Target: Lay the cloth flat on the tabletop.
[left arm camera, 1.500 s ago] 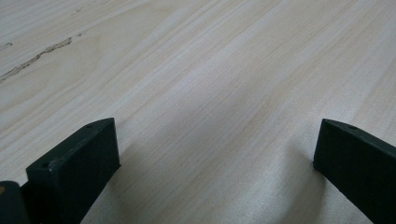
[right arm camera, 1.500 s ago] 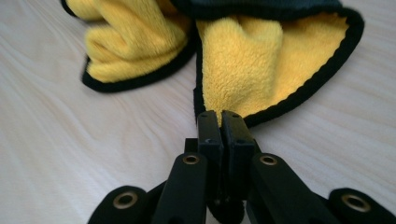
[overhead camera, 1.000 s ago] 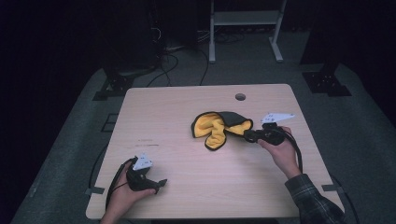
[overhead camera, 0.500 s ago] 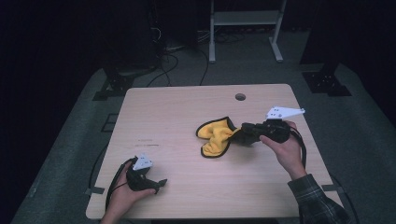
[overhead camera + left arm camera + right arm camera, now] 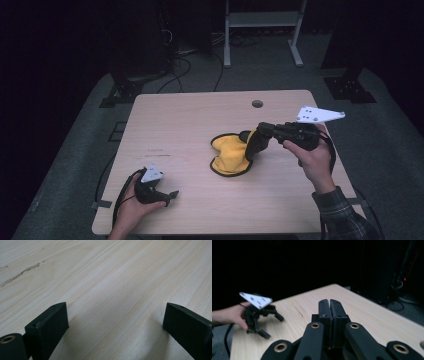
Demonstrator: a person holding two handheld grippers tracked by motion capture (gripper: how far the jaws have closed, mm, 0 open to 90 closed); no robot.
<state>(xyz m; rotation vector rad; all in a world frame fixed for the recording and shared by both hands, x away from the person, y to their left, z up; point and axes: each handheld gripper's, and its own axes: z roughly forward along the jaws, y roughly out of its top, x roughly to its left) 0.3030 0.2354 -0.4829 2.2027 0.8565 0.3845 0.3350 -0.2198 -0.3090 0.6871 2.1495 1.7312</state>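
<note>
At the table's [image 5: 180,125] near left corner, the left gripper [image 5: 171,198] rests low over bare wood. Its fingers [image 5: 50,322] stand wide with nothing between them, though they have just been closing slightly. At mid-table lies the yellow cloth [image 5: 227,155], black-edged and crumpled, one side drawn up toward the right gripper [image 5: 251,145]. That gripper's fingers [image 5: 324,315] are pressed together, apparently pinching the cloth's edge. The lift looks barely begun: most of the cloth lies on the table, and raising or laying it out remains.
</note>
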